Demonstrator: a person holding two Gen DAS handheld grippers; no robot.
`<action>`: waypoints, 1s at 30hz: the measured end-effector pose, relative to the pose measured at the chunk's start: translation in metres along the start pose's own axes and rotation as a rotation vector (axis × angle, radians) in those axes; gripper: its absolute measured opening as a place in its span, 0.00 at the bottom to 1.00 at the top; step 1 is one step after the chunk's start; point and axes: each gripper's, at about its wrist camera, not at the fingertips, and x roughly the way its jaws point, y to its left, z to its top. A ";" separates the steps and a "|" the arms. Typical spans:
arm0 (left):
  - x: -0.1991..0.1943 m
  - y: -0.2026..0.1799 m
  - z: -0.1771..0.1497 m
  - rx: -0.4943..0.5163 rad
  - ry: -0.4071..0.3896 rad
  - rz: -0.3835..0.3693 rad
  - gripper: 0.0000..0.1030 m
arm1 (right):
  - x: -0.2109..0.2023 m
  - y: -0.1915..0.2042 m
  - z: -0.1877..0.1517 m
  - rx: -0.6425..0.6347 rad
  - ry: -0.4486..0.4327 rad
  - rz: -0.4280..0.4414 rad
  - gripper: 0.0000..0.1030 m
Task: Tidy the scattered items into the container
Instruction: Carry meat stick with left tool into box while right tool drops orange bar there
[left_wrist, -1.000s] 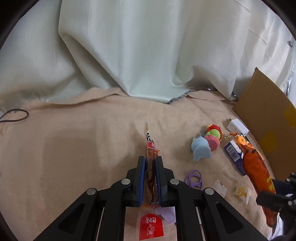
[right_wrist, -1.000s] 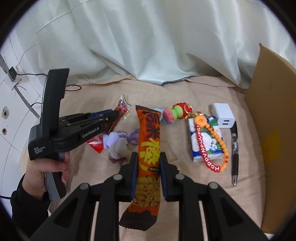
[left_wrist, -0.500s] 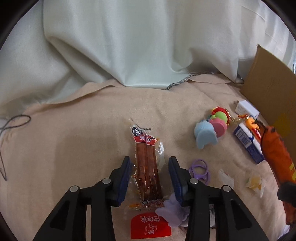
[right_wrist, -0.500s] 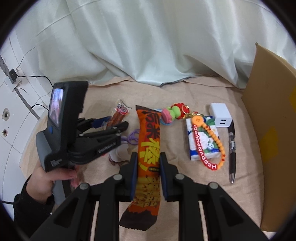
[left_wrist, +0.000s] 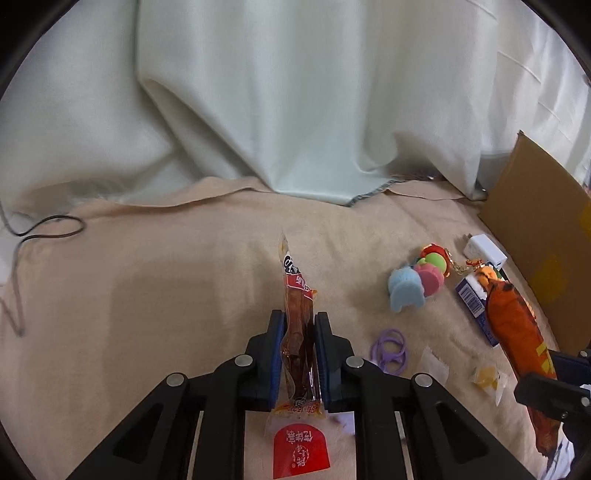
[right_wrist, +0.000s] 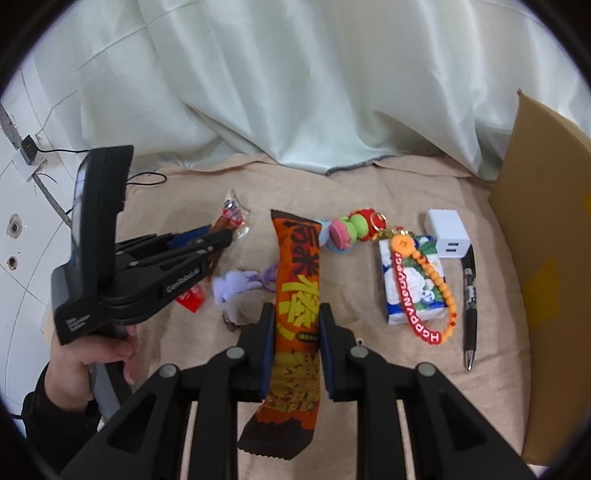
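Note:
My left gripper (left_wrist: 299, 325) is shut on a brown sausage snack in clear wrap (left_wrist: 297, 317), holding it on edge above the beige cloth; it also shows in the right wrist view (right_wrist: 218, 236). My right gripper (right_wrist: 297, 317) is shut on a long orange snack packet (right_wrist: 297, 288), which also shows in the left wrist view (left_wrist: 517, 332). The cardboard box (right_wrist: 546, 229) stands at the right edge, and its wall shows in the left wrist view (left_wrist: 535, 229).
On the cloth lie a tissue pack (right_wrist: 413, 280) with a beaded strap (right_wrist: 424, 291), white charger (right_wrist: 447, 236), black pen (right_wrist: 469, 295), plush keychain (right_wrist: 351, 229), purple hair ties (left_wrist: 389, 349), a red sachet (left_wrist: 301, 454) and small candies (left_wrist: 485, 376). A curtain hangs behind.
Half a second ago the left jaws were open around the sausage snack lying flat; now they are shut on it and it stands on edge. The right gripper keeps holding the orange packet.

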 end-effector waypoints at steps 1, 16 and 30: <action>-0.005 0.001 0.000 -0.005 -0.012 0.018 0.16 | -0.002 0.002 0.001 -0.007 -0.008 0.004 0.25; -0.036 0.014 -0.009 -0.076 -0.079 0.148 0.16 | 0.005 0.029 0.010 -0.066 -0.019 0.042 0.25; -0.072 -0.105 0.072 0.025 -0.150 0.085 0.16 | -0.110 -0.054 0.049 -0.002 -0.167 -0.069 0.25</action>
